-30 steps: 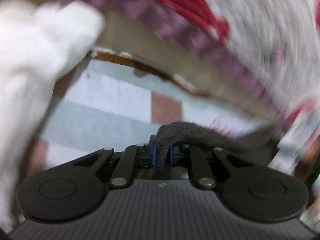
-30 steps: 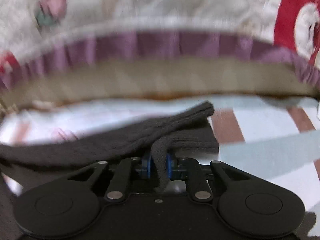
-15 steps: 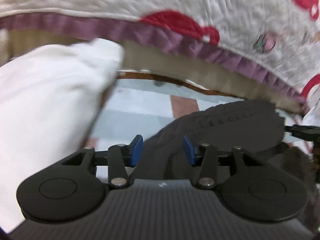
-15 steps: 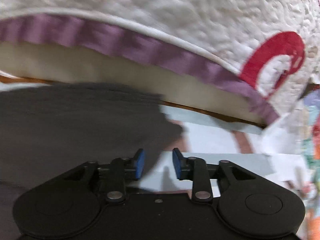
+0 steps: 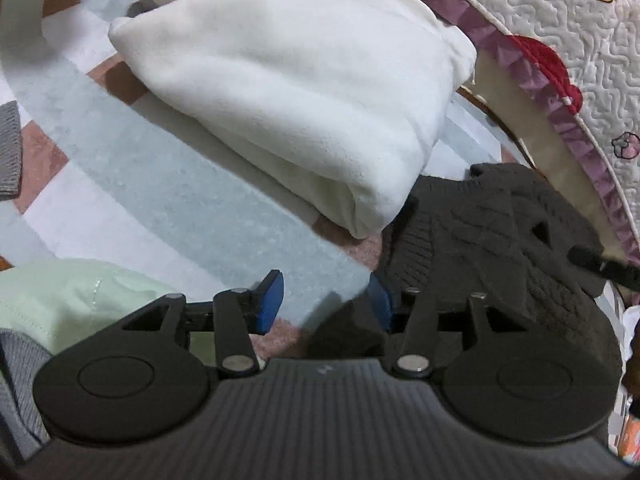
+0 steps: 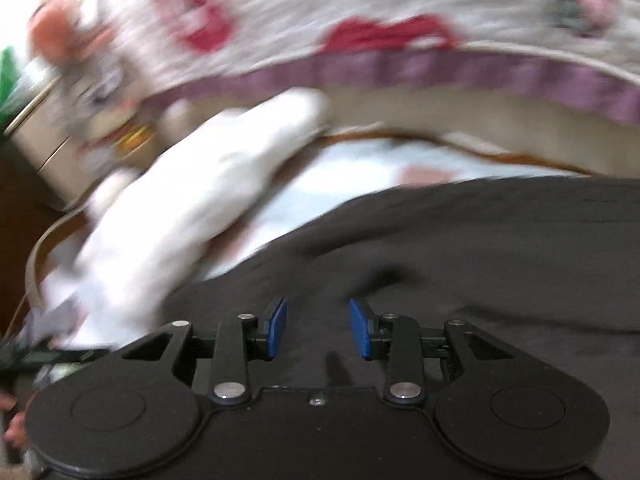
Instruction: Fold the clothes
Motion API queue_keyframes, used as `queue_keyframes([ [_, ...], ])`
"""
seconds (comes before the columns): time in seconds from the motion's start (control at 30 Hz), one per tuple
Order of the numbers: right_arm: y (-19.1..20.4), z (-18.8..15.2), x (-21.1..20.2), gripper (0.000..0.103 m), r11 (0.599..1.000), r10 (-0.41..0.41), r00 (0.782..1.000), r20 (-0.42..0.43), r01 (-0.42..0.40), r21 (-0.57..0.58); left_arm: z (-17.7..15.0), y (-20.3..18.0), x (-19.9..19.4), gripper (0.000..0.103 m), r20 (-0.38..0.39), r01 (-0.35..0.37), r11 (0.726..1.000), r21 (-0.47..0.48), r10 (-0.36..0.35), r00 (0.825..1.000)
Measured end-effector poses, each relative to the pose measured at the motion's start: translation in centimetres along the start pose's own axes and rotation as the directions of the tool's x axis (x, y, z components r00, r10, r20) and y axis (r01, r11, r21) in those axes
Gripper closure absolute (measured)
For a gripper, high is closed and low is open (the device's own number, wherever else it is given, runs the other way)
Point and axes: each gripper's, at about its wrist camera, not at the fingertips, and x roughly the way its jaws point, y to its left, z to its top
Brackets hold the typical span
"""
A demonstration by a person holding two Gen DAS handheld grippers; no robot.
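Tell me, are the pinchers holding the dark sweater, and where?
No, nothing is held. The left gripper, jaws opening, and the right gripper both stand open, pads apart, over the dark sweater.

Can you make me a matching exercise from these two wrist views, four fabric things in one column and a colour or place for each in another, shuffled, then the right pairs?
Column one:
1. folded plush white cloth
2. dark grey cable-knit sweater
3. pale green garment
4. quilted bedspread with a purple ruffle

Column two:
A. lower left corner of the left wrist view
B. lying beside the white cloth, close to the left gripper's right jaw
C. hanging along the upper right edge
D. middle of the checked mat, near a plush toy

Pairs: 1-D, 2-B, 3-A, 4-C
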Motion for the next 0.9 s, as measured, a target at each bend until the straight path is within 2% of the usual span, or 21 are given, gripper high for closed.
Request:
queue_keyframes([
  [0.1,4.5,-1.9,1.1,0.063,0.995,0.060,0.995,-0.077,-0.066,-0.080,-0.4,0.3,1.0,0.049,-0.053,0.046,0.998,-0.032,-0.047,0.997],
  [0.17,7.1,-2.9,1.6,0.058,0.987,0.059,0.992,-0.112,-0.074,-0.142,-0.7,0.4,1.7,0.048,-0.086,0.070,0.996,-0.049,-0.074,0.994],
  [0.27,9.6,-4.2,1.5,0.054,0.963,0.025,0.990,-0.136,-0.060,-0.262,-1.3,-1.2,1.8,0.048,-0.095,0.015,1.000,0.021,-0.013,0.995],
  [0.3,9.9,-4.2,1.7,0.053,0.954,0.003,0.990,-0.139,-0.044,-0.295,-1.3,-1.6,1.8,0.046,-0.096,-0.004,1.000,0.030,0.007,0.995],
  [0.37,10.2,-4.2,1.9,0.049,0.933,-0.045,0.989,-0.140,-0.008,-0.359,-1.6,-2.3,2.0,0.032,-0.086,-0.004,0.998,0.064,0.010,0.996],
  [0.4,9.9,-4.4,1.7,0.046,0.924,-0.077,0.989,-0.130,0.022,-0.381,-1.6,-2.6,2.2,0.031,-0.074,-0.010,0.997,0.079,0.015,0.997],
  [0.5,8.0,-4.2,1.4,0.045,0.933,-0.128,0.985,-0.116,0.080,-0.351,-1.9,-3.8,2.7,0.020,-0.042,-0.040,0.989,0.144,0.046,0.998],
  [0.53,7.4,-4.1,1.3,0.045,0.939,-0.139,0.984,-0.114,0.094,-0.331,-2.0,-4.3,2.8,0.020,-0.030,-0.050,0.984,0.169,0.055,0.998],
  [0.6,6.3,-3.9,1.3,0.045,0.952,-0.149,0.983,-0.109,0.113,-0.284,-2.2,-5.4,3.3,0.028,0.015,-0.080,0.968,0.239,0.079,0.997],
  [0.63,5.8,-3.8,1.3,0.045,0.956,-0.154,0.982,-0.105,0.122,-0.266,-2.3,-6.0,3.5,0.058,0.038,-0.093,0.956,0.280,0.086,0.996],
  [0.67,5.4,-3.7,1.3,0.045,0.959,-0.160,0.982,-0.100,0.131,-0.250,-2.4,-6.6,3.5,0.096,0.050,-0.091,0.942,0.322,0.079,0.996],
  [0.77,3.9,-3.5,1.3,0.045,0.972,-0.164,0.982,-0.088,0.146,-0.182,-2.6,-7.8,2.1,0.098,0.109,-0.114,0.908,0.403,0.077,0.991],
  [0.8,3.3,-3.4,1.2,0.045,0.978,-0.160,0.984,-0.083,0.146,-0.152,-2.6,-8.1,0.7,0.098,0.171,-0.148,0.887,0.438,0.080,0.982],
  [0.87,2.1,-3.1,0.8,0.045,0.987,-0.145,0.987,-0.068,0.139,-0.081,-2.8,-8.9,-3.0,0.098,0.314,-0.229,0.831,0.506,0.070,0.947],
  [0.9,1.5,-2.9,0.6,0.045,0.990,-0.134,0.989,-0.059,0.131,-0.048,-2.7,-8.7,-4.9,0.098,0.358,-0.237,0.826,0.512,0.047,0.933],
])
